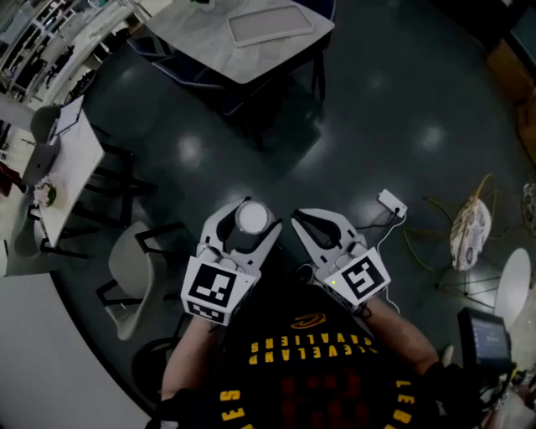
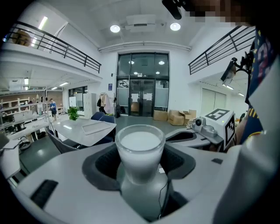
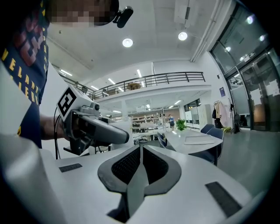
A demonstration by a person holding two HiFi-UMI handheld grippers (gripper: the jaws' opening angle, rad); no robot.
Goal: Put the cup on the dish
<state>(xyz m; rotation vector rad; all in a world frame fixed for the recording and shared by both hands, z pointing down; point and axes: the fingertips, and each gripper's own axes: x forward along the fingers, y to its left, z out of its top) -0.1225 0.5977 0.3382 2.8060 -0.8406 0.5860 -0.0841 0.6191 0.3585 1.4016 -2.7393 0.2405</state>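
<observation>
The left gripper (image 1: 249, 228) was clamped on a milky glass cup (image 2: 140, 148), held upright with its mouth up, close to the person's chest. The right gripper (image 3: 141, 153), just beside it, was pressed together on nothing. The only dish-like thing in sight was a flat rectangular tray (image 1: 270, 23) on a grey table (image 1: 193, 33) — straight ahead and well apart across the floor — so the left side would likely have to carry the cup forward.
</observation>
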